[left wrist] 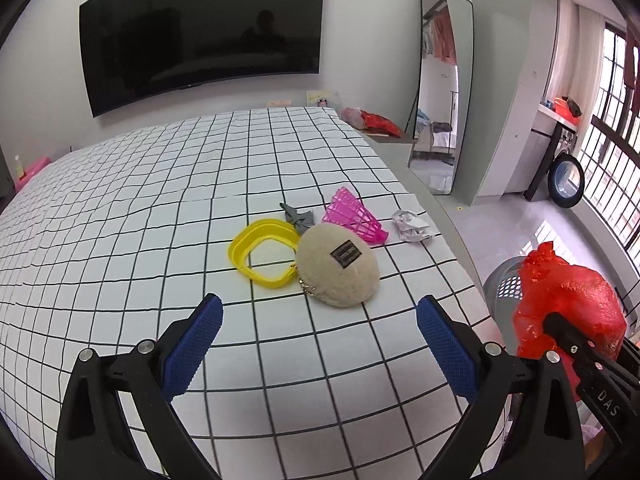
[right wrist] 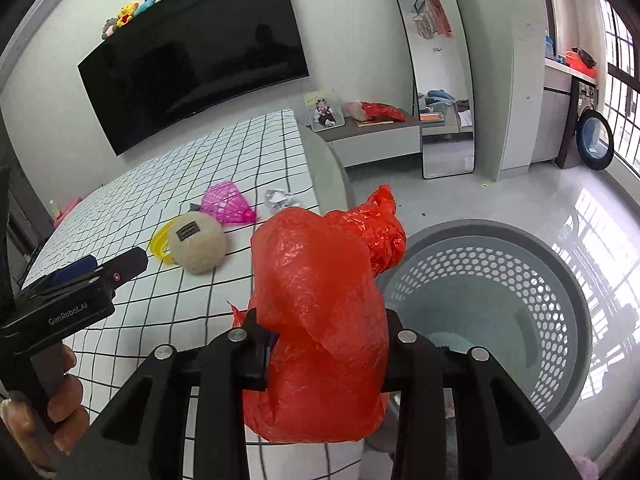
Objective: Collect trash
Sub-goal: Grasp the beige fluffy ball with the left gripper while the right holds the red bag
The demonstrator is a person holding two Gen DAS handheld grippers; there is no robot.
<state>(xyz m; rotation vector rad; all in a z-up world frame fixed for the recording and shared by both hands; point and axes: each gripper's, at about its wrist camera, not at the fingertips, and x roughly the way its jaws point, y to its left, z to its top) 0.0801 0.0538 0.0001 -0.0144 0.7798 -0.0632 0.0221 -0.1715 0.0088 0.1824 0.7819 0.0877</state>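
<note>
My right gripper (right wrist: 324,348) is shut on a crumpled red plastic bag (right wrist: 320,312), held over the bed's edge beside a grey perforated basket (right wrist: 520,280) on the floor. The same red bag (left wrist: 568,304) shows at the right of the left wrist view. My left gripper (left wrist: 320,340) stands open above the grid-patterned bed (left wrist: 160,200), nothing between its blue pads (left wrist: 444,344). Ahead of it lie a beige plush pouch (left wrist: 340,268), a yellow plastic ring (left wrist: 264,252), a pink shuttlecock (left wrist: 354,216), a grey scrap (left wrist: 298,216) and a crumpled silver wrapper (left wrist: 412,226).
A large dark TV (left wrist: 200,36) hangs on the wall beyond the bed. A standing mirror (left wrist: 440,88) leans at the right. A low grey bench (right wrist: 372,132) carries a photo and red bags. A hand (right wrist: 44,400) grips the left gripper's handle. Shiny floor surrounds the basket.
</note>
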